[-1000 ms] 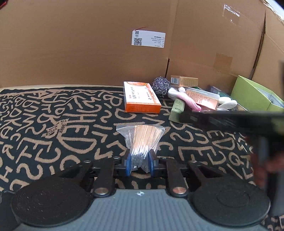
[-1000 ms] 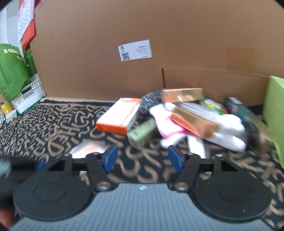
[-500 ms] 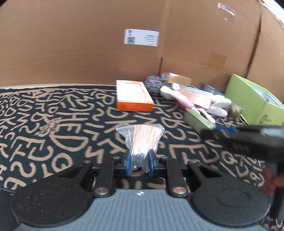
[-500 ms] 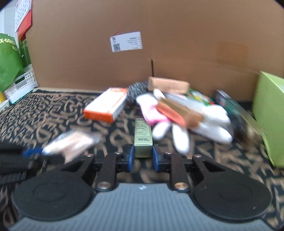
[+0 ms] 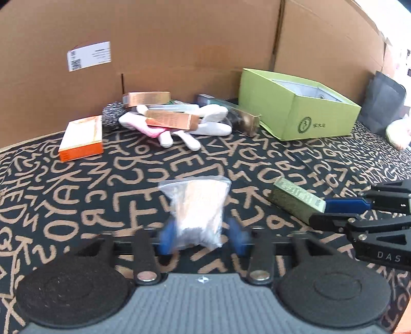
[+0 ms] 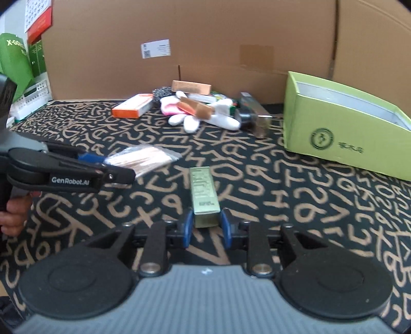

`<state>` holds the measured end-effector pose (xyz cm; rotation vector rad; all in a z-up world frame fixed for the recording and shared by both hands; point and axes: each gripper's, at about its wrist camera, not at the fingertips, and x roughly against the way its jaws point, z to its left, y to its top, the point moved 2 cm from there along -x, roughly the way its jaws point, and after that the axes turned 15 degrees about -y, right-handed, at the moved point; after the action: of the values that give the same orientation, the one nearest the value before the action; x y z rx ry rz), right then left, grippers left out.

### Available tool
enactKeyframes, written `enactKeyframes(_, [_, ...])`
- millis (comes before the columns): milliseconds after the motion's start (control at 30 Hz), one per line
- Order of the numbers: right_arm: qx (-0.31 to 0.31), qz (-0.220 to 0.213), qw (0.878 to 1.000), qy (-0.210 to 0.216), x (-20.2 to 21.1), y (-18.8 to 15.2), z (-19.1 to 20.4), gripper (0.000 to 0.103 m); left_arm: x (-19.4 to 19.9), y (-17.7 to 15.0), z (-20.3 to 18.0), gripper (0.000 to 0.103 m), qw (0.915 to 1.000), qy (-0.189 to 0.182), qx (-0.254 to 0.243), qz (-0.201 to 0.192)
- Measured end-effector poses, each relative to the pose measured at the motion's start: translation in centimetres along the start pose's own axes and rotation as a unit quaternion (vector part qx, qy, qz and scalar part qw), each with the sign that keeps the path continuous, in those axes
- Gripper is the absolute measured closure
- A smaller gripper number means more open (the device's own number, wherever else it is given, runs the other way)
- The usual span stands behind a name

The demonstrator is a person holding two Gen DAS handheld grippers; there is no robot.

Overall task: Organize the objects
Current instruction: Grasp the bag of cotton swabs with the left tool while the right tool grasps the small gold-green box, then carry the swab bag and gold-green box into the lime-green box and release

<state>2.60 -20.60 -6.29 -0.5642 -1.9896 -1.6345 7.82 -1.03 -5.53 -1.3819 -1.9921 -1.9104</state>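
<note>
Where it lies, olive carton looks glossy.

A tall wall of brown cardboard closes off the back, with a white printed label stuck on it and a vertical seam towards the right. The floor is covered by a black mat patterned with tan letters. At the far left edge stand a green bag, a white slatted basket and a red and white calendar; the light is even and soft.
</note>
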Motion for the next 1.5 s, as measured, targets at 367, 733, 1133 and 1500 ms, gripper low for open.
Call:
enactKeyframes(367, [0.014,-0.028,0.999,0.019,-2.0,1.3,1.7,0.059,-2.2,1.9,0.1,0.065,0.9998,0.011,-0.013,0.005])
enactKeyframes(733, [0.008,-0.02,1.0,0.015,-3.1,0.8,1.3,0.081,-2.9,1.7,-1.1,0.076,0.9987,0.006,-0.047,0.017])
enactKeyframes(1133, [-0.062,-0.078,0.995,-0.028,0.7,2.7,-6.8,0.081,-2.3,8.2,-5.7,0.077,0.995,-0.073,-0.06,-0.032])
enactKeyframes(1500, [-0.077,-0.149,0.972,-0.163,0.1,8.1,-17.4,0.081,-9.7,19.1,-13.2,0.077,0.9888,-0.126,-0.059,-0.054])
